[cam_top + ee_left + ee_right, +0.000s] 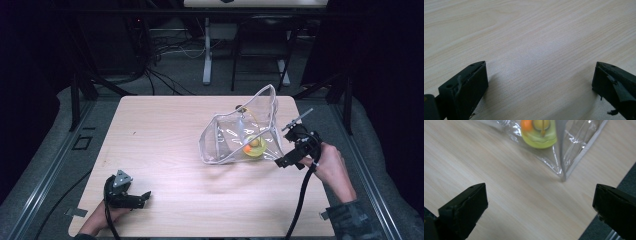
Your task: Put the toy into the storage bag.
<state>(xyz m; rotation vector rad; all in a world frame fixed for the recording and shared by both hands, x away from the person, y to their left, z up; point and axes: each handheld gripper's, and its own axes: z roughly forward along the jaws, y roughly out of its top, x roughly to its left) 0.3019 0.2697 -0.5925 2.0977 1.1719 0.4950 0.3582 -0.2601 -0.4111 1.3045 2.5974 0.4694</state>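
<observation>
High view looks down on the table (165,150); both gripper views skim it closely.

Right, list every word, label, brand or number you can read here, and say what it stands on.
None can be read.
The clear bag shows no print.
The yellow-green thing inside it shows no lettering.
Both tongs, left and right, are plain black.
The table is bare wood grain.

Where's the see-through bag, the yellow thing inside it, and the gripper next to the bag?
clear bag (225,142), high view, its front wall
yellow toy (539,137), right gripper view, its green-yellow body
right gripper (295,147), high view, between its jaws
</observation>
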